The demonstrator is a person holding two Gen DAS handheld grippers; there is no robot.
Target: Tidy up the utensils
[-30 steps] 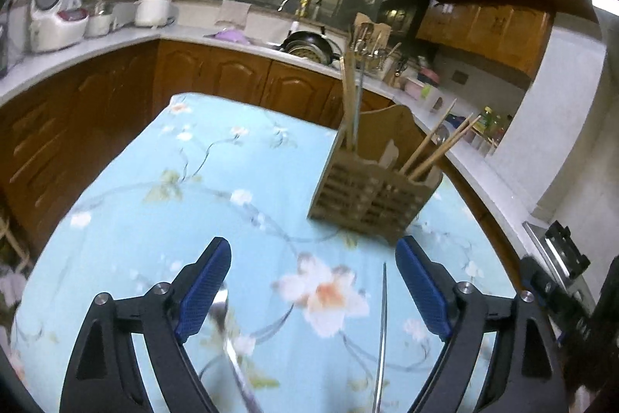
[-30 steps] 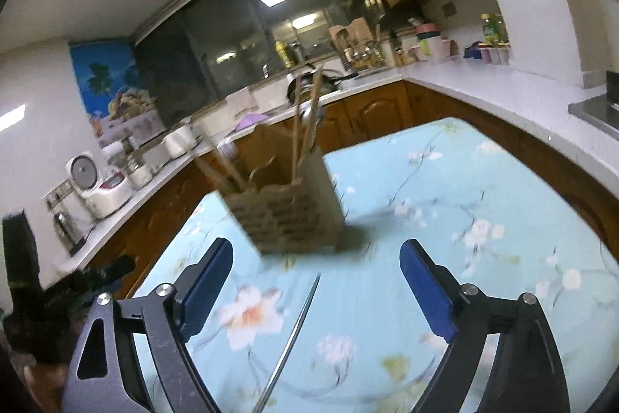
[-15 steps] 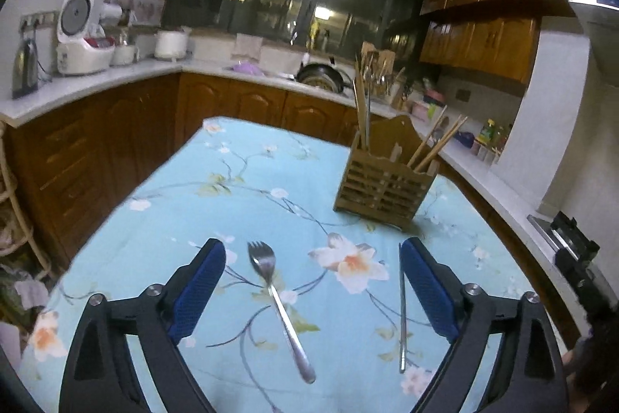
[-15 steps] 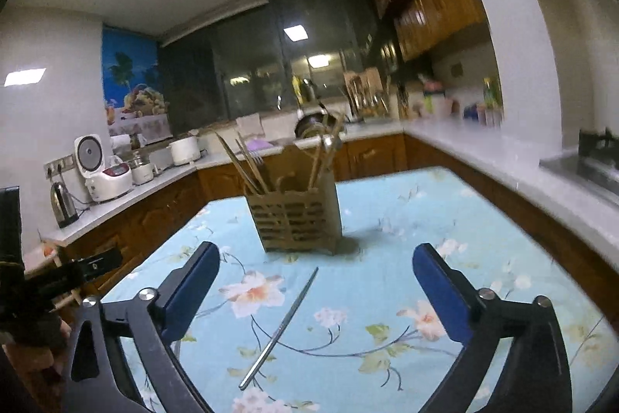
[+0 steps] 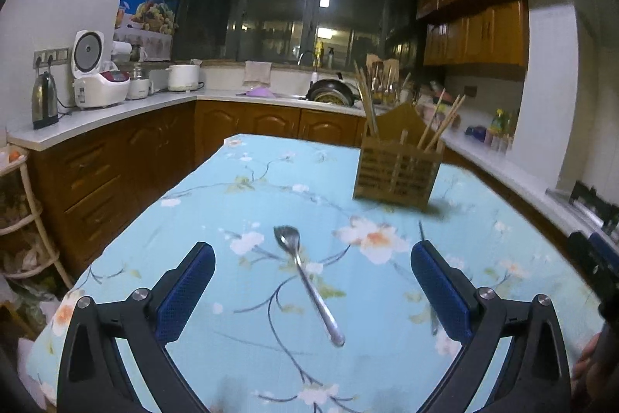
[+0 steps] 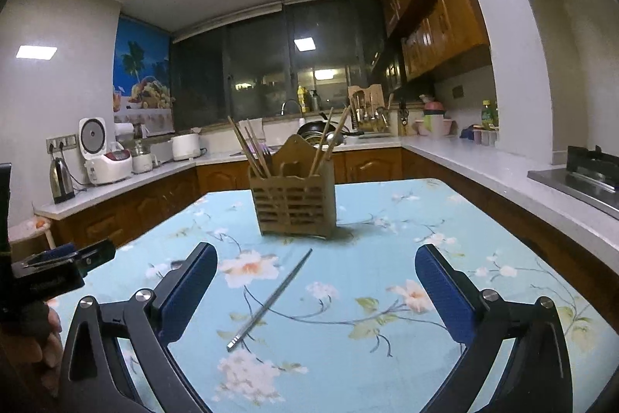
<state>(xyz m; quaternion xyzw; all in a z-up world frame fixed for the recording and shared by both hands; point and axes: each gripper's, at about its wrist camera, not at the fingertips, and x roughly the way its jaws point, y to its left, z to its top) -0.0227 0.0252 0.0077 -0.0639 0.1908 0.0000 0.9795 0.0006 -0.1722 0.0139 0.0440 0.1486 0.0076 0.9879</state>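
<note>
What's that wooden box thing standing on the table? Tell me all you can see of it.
The utensil holder is a light wooden caddy with slatted walls and a taller arched back panel. It stands upright on the floral tablecloth, untouched by either gripper. Wooden chopsticks lean out of its compartments, and a metal utensil shows among them.

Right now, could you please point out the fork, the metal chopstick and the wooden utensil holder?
fork (image 5: 307, 283), left wrist view, mid-handle.
metal chopstick (image 6: 271, 300), right wrist view, middle of the shaft.
wooden utensil holder (image 6: 293, 206), right wrist view, slatted front wall.
</note>
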